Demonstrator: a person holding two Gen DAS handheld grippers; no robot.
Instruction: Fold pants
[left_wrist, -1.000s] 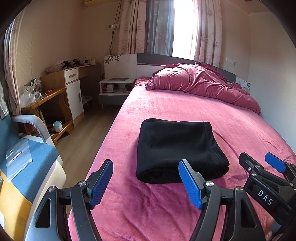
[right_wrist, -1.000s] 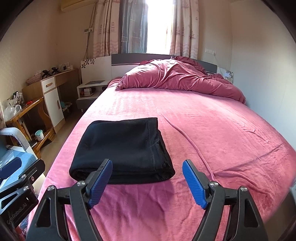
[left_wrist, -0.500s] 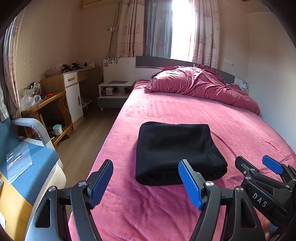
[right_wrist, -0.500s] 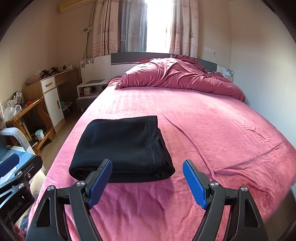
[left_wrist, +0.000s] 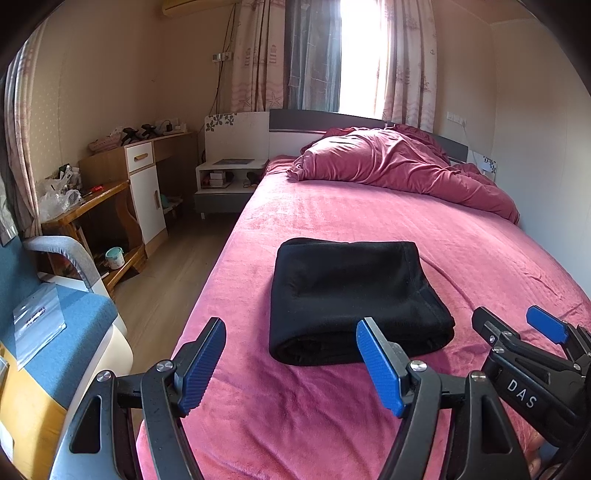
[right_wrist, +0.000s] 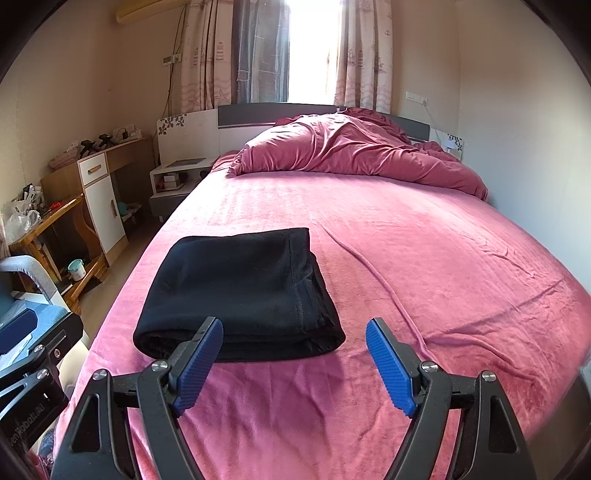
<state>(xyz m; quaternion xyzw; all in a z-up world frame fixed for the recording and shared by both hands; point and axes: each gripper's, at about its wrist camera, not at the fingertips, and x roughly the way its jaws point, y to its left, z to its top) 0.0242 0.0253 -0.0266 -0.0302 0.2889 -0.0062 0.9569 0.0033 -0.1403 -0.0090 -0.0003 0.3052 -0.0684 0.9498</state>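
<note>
- Left wrist view: black pants (left_wrist: 354, 299) lie folded in a neat block on the pink bed (left_wrist: 480, 251), at twelve o'clock of the left gripper (left_wrist: 291, 365).
- Left gripper's jaws are spread, nothing between them.
- Right gripper (right_wrist: 295, 363) hangs spread too, the pants at eleven o'clock, seemingly untouched.

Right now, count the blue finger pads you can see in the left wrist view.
4: two on the left gripper in front, two on the right gripper at the lower right, one barely visible.

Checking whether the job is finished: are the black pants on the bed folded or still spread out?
Folded. The black pants lie as a compact stacked rectangle on the pink bed, layered edges showing along the near side, nothing gripping them.
</note>
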